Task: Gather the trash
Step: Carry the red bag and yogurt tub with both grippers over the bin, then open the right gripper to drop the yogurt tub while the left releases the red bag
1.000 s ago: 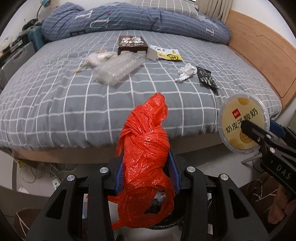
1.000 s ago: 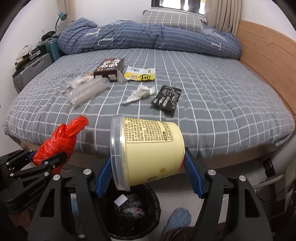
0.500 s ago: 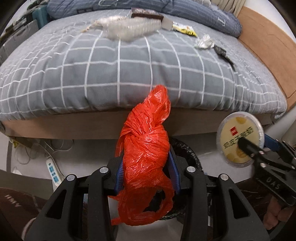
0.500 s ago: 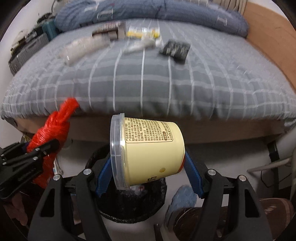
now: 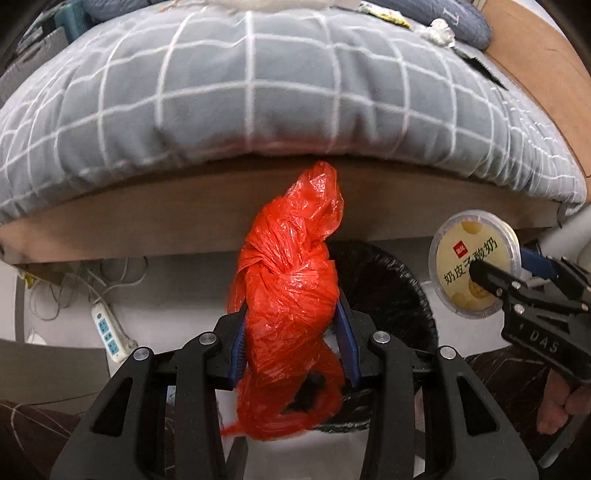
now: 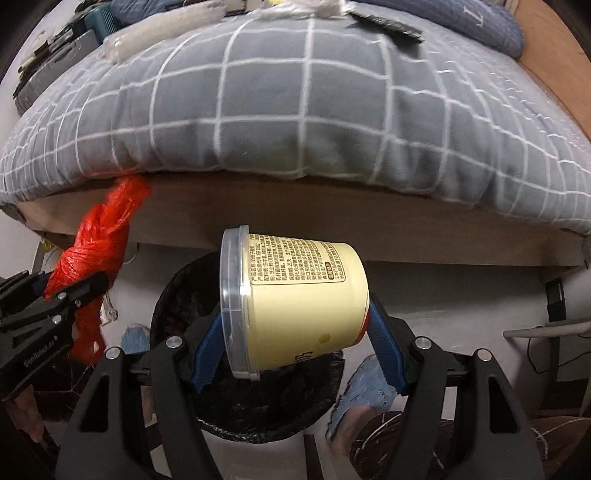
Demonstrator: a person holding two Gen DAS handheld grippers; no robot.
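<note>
My left gripper [image 5: 290,345] is shut on a crumpled red plastic bag [image 5: 291,291], held over the near left rim of a black-lined trash bin [image 5: 399,291]. My right gripper [image 6: 295,354] is shut on a pale yellow yogurt tub [image 6: 295,306] with a clear lid, lying sideways above the bin [image 6: 184,295]. The tub also shows in the left wrist view [image 5: 474,266], and the red bag in the right wrist view [image 6: 99,243]. More trash lies on the bed: a clear plastic wrapper [image 6: 162,27], a crumpled tissue [image 5: 439,33] and a dark packet [image 6: 388,24].
The grey checked bed [image 5: 258,103] with its wooden frame [image 5: 184,214] stands right behind the bin. A power strip [image 5: 109,332] and cables lie on the floor at left. A blue slipper [image 6: 365,384] lies to the right of the bin.
Both grippers have dropped lower and closer to the bed's edge, over the bin. Each keeps its hold; the bed top has slid up out of view.
</note>
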